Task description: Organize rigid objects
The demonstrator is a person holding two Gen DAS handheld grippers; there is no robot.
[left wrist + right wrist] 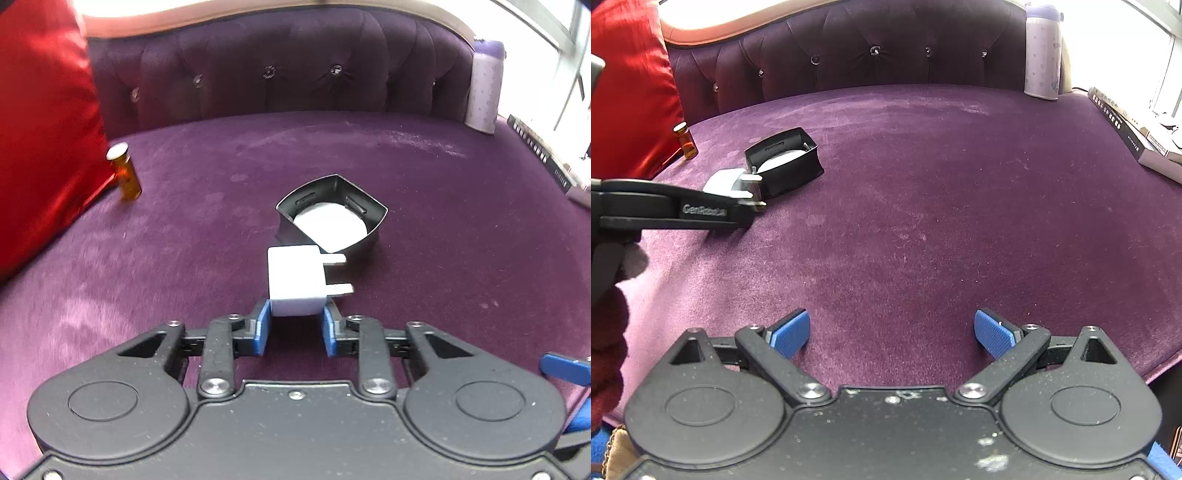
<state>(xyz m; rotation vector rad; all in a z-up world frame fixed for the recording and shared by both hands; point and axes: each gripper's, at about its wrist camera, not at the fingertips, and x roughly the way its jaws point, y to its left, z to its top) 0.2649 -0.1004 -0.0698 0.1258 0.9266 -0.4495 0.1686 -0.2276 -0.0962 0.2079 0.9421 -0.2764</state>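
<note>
So far I have one white disc point(330, 226) in the box point(373, 236), my left gripper point(295, 321) clamped on the charger point(295, 284) beside it, right gripper point(891, 330) spread empty, and the amber vial point(125, 173) seemingly still to go.

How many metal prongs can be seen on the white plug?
2. Both stick out of the right side of the white plug, one prong above the other. The left gripper holds the plug.

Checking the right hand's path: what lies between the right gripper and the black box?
Only bare purple velvet between the right gripper and the black box, per the right wrist view.
</note>
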